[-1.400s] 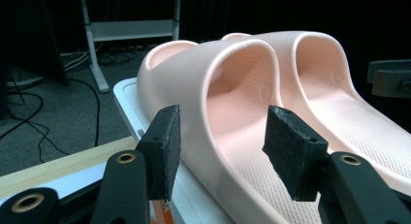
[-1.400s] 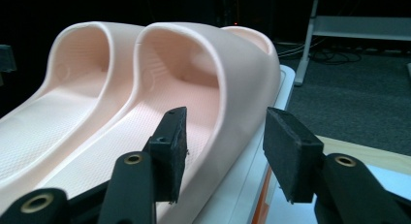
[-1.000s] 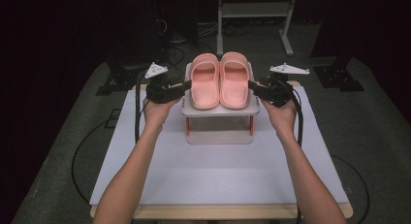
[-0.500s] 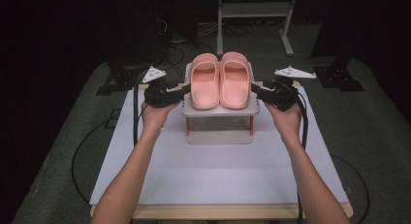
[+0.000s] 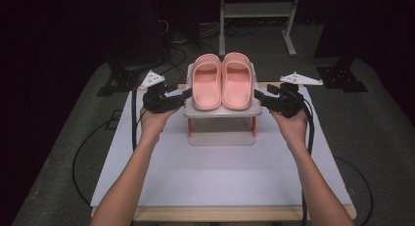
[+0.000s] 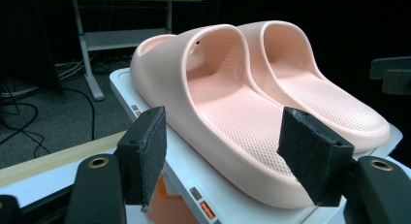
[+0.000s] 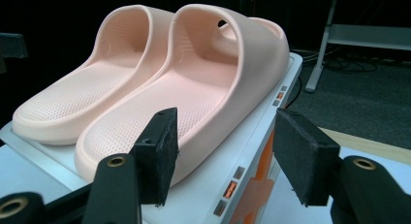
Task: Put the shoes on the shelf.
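Observation:
Two pink slippers, the left one (image 5: 207,86) and the right one (image 5: 236,84), lie side by side on a small white rack (image 5: 220,111) with orange legs. My left gripper (image 5: 183,95) is open at the rack's left edge, just short of the left slipper (image 6: 228,112). Its jaws stand apart level with that slipper's side, touching nothing. My right gripper (image 5: 258,96) is open at the rack's right edge. Its jaws stand apart in front of the right slipper (image 7: 194,88) and the rack's rim (image 7: 252,151), also touching nothing.
The rack stands at the back middle of a white table (image 5: 220,177) with a wooden front edge. Behind the table are a desk frame (image 5: 254,11), floor cables (image 5: 171,40) and dark stand bases (image 5: 342,81). A cable trails from each gripper.
Both grippers have drawn slightly outward and back toward the person, away from the slippers. The slippers and rack have not moved.

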`<state>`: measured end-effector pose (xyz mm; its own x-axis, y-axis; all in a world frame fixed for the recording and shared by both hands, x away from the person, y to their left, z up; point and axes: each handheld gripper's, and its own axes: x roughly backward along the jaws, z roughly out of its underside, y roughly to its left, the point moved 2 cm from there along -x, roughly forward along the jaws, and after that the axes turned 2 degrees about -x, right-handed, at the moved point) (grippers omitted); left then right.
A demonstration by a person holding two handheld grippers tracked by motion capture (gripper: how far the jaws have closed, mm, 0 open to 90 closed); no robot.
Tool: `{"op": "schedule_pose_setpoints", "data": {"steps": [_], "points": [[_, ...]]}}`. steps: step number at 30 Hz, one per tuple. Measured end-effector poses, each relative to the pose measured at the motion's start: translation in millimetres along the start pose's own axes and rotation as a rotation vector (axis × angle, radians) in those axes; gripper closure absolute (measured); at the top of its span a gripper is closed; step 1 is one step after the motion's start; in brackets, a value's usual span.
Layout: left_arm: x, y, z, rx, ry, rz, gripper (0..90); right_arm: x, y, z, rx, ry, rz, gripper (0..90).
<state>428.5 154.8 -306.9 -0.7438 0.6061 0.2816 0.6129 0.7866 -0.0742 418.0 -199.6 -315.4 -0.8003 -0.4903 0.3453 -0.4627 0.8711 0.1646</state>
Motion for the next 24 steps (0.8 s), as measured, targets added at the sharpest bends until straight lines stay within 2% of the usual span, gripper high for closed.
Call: {"op": "schedule_pose_setpoints", "data": {"steps": [5,9,24], "points": [[3.9,-0.9,2.7,-0.003,0.004,0.008,31.6,1.9,0.7,3.9,-0.005,0.001,-0.009,41.2],[6.5,-0.6,5.4,-0.012,0.014,-0.003,28.9,3.2,1.5,6.8,-0.003,0.007,-0.009,39.3],[20.9,-5.7,19.7,-0.011,-0.004,0.000,25.9,16.4,-0.7,19.3,0.001,-0.002,-0.006,37.9]]}}
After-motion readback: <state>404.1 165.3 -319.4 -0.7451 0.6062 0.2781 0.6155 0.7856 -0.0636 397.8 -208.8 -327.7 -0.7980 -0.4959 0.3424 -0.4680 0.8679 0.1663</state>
